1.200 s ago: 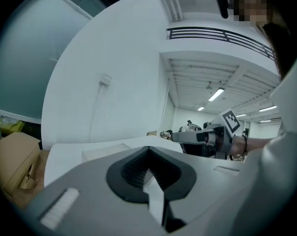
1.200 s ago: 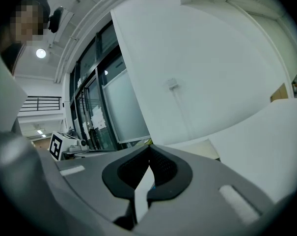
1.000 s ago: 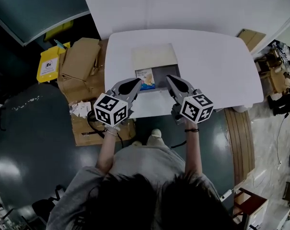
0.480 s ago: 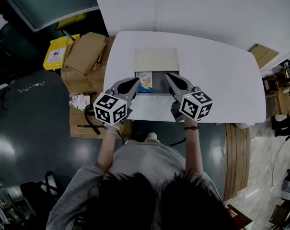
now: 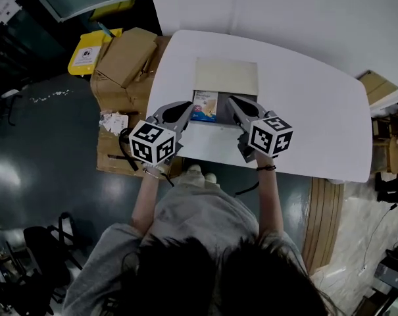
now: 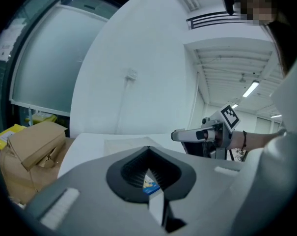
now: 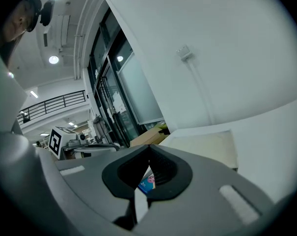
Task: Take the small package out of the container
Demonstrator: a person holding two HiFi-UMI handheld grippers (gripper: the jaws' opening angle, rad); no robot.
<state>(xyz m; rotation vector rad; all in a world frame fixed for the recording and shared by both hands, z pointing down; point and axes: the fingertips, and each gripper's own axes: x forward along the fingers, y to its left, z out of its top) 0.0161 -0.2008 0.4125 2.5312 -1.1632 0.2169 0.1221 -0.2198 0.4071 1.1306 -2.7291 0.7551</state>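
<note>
Left hand-held gripper (image 5: 187, 106), jaws pressed together and empty, lies just left of the small blue-and-white printed package (image 5: 205, 106). The package sits in the left half of the shallow grey open container (image 5: 225, 115), its long axis seemingly running away from the person. Right hand-held gripper (image 5: 233, 101), likewise closed and empty, lies farther off. Smooth white bench (image 5: 317, 110); brown cardboard boxes (image 5: 123, 58) on the dark floor.
</note>
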